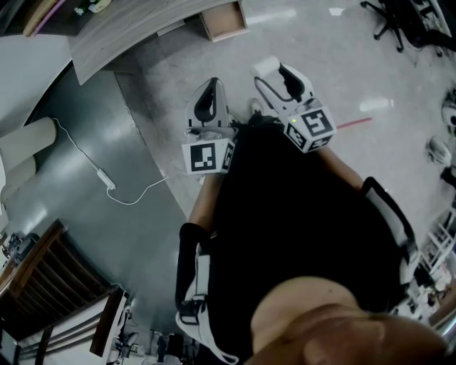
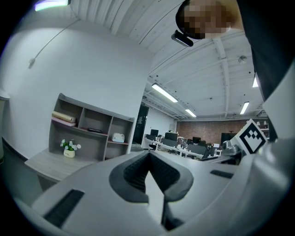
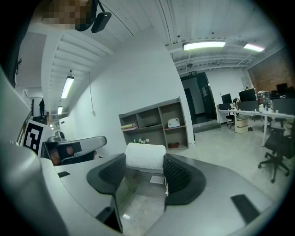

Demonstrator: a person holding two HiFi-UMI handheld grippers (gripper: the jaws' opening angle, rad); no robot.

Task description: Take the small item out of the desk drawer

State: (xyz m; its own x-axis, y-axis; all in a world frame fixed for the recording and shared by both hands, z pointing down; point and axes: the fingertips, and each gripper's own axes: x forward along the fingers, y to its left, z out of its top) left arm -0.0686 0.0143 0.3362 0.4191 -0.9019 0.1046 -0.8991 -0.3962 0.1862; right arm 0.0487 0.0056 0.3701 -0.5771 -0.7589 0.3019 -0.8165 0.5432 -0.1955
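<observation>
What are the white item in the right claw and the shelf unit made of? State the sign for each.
White item: looks soft and matte, maybe foam or cloth; its surface is finely pebbled. Shelf unit: probably grey wood-look laminate, matte; flat boards with faint streaked grain.

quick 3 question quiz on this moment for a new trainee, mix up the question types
1. True or false: the left gripper has its jaws together with nothing between them.
2. What does the right gripper hold? A) a green plant pot B) a small white textured block C) nothing
3. Fill in: in the head view, the pale wooden desk drawer stands ____ (open or closed).
Key: 1 true; 2 B; 3 open.
</observation>
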